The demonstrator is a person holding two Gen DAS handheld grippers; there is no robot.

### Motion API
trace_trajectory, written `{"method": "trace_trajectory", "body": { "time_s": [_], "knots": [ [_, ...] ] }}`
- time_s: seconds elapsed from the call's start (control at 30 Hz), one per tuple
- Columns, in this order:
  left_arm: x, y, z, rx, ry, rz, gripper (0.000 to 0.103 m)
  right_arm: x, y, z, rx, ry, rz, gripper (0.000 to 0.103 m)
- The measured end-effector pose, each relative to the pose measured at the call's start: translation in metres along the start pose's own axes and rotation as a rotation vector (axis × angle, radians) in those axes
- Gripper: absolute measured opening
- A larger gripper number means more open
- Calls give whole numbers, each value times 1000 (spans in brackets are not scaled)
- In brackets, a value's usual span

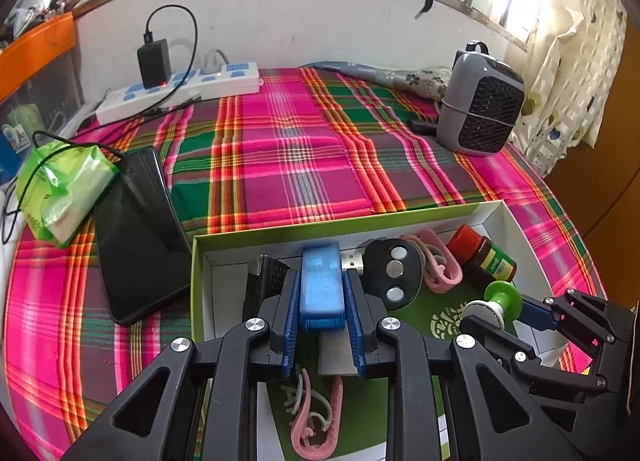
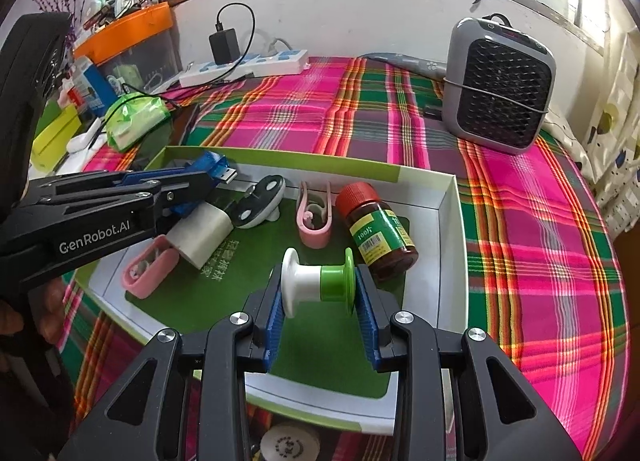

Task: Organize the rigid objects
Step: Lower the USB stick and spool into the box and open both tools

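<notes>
Right gripper (image 2: 320, 317) clamped on spool (image 2: 318, 281) over box (image 2: 454, 245), left gripper (image 1: 322, 317) pinching USB stick (image 1: 322, 289) above it; beyond, bottle (image 2: 378, 237), clips (image 2: 314, 217), remote (image 1: 394, 269) already boxed, phone (image 1: 140, 233) outside, nearly done, apparently

Bottle (image 2: 378, 231), clips (image 2: 315, 217) and spool (image 2: 318, 281) lie in the box (image 2: 454, 245); heater (image 2: 500, 87) stands behind, phone (image 1: 140, 233) left.
</notes>
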State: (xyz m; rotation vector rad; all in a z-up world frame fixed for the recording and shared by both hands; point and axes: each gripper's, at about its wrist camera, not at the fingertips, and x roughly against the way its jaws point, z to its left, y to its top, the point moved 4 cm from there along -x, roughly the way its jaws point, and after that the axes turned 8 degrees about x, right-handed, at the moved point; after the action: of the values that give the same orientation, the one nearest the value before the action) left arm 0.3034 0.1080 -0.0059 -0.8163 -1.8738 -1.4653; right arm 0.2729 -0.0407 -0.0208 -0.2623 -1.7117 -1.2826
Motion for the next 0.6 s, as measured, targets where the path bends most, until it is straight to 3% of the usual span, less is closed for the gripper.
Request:
{"method": "trace_trajectory", "body": {
  "time_s": [0.6],
  "knots": [
    [-8, 1, 1, 9, -12, 21, 21, -10, 1, -2, 10, -2, 9, 34]
  ]
}}
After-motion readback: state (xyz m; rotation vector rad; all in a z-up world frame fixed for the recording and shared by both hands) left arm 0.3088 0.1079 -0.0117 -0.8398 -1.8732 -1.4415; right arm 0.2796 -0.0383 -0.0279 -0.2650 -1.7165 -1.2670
